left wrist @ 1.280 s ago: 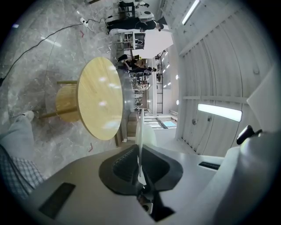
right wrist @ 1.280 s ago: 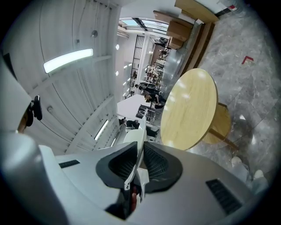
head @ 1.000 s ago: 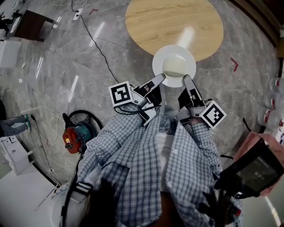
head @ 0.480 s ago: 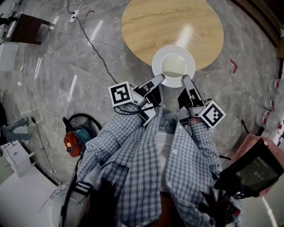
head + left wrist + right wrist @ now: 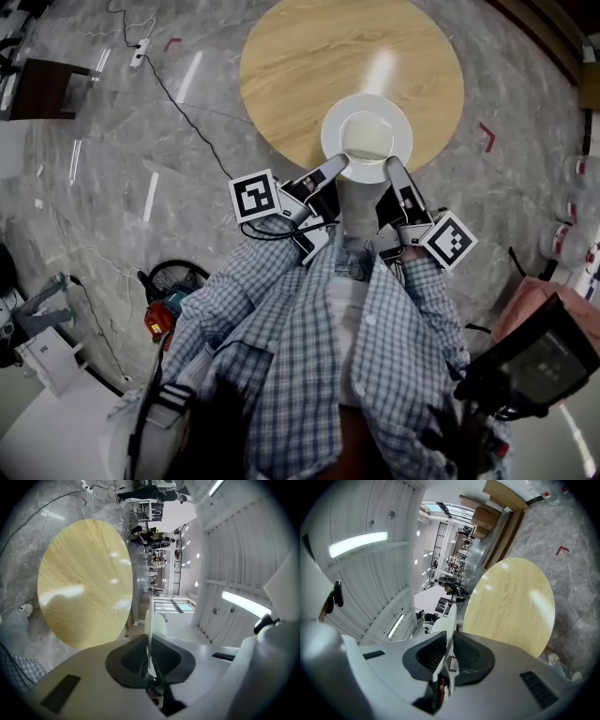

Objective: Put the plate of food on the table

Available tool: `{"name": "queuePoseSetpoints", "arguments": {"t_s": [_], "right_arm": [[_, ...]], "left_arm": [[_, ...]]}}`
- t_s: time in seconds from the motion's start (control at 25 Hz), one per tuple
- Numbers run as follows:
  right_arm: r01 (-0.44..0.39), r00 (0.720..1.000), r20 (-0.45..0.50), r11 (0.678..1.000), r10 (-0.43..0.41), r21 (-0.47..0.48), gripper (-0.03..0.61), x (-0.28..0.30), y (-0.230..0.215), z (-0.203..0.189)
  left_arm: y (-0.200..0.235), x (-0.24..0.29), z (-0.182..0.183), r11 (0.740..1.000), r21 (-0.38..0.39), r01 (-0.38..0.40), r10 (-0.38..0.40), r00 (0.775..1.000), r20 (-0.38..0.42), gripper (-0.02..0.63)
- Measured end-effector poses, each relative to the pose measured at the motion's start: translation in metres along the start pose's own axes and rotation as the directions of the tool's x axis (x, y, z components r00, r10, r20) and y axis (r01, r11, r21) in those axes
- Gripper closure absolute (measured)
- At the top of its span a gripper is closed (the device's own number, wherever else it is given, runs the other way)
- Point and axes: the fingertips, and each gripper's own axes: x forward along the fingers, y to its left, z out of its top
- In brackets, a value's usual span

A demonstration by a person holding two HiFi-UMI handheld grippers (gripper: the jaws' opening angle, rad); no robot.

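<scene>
The left hand-held gripper (image 5: pixel 339 167) and right hand-held gripper (image 5: pixel 392 169) each clamp narrowly on the near rim of the round white plate of pale food (image 5: pixel 367 139), which is over the near edge of the round light-wood counter (image 5: pixel 309 66).

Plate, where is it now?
Head view, top middle: the plate is held between the left gripper and right gripper, over the near edge of the table.

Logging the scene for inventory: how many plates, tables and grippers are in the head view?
white plate: 1
round wooden table: 1
grippers: 2, the left gripper and the right gripper
Total: 4
</scene>
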Motion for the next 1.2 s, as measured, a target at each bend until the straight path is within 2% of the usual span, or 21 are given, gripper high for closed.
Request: {"name": "queuePoseSetpoints", "arguments": {"t_s": [0.2, 0.52, 0.8, 0.96, 1.2], "right_arm": [[0.017, 1.0, 0.014, 1.0, -0.017, 0.001, 0.526, 0.025, 0.0, 0.023], [0.017, 1.0, -0.002, 1.0, -0.017, 0.014, 0.527, 0.064, 0.002, 0.024], [0.04, 0.999, 0.0, 0.999, -0.04, 0.01, 0.526, 0.066, -0.001, 0.031], [0.047, 0.999, -0.016, 0.999, -0.048, -0.009, 0.526, 0.068, -0.003, 0.039], [0.032, 0.998, -0.044, 0.999, -0.033, -0.027, 0.526, 0.069, -0.01, 0.057]], "left_arm": [[-0.006, 0.025, 0.026, 1.0, 0.001, -0.003, 0.003, 1.0, -0.021, 0.591], [-0.003, 0.027, 0.064, 1.0, -0.011, -0.016, 0.016, 1.0, -0.007, 0.591], [-0.003, 0.036, 0.067, 1.0, -0.012, -0.019, 0.019, 0.999, -0.029, 0.591], [-0.002, 0.043, 0.067, 0.999, -0.035, -0.018, 0.018, 1.0, -0.019, 0.591], [-0.001, 0.062, 0.066, 1.0, -0.017, -0.017, 0.017, 1.0, -0.003, 0.591]]}}
